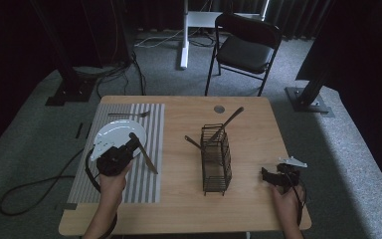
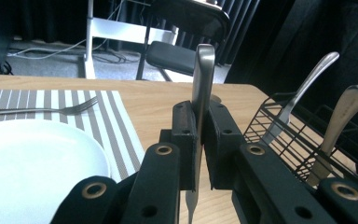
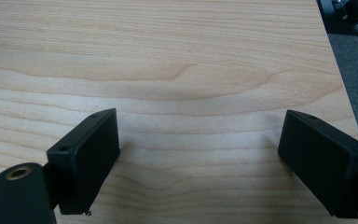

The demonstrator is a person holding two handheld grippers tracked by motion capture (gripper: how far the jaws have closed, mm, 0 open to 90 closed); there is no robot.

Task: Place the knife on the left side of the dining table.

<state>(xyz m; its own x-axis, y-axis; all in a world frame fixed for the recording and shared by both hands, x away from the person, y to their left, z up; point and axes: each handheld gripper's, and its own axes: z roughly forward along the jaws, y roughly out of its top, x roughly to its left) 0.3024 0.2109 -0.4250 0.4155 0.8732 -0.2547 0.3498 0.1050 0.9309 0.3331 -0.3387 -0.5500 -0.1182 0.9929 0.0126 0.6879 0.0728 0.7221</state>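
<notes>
I log: knife (image 2: pixel 202 88), brushed metal with a dull sheen; plate (image 2: pixel 32 163), smooth glossy white; rack (image 1: pixel 216 159), dark wire; table (image 3: pixel 177 60), matt grained wood; my gripper pads (image 3: pixel 93 154), matt black.

white plate (image 1: pixel 113 135), grey-striped placemat (image 1: pixel 149 144), black rack (image 1: pixel 216 159)
</notes>
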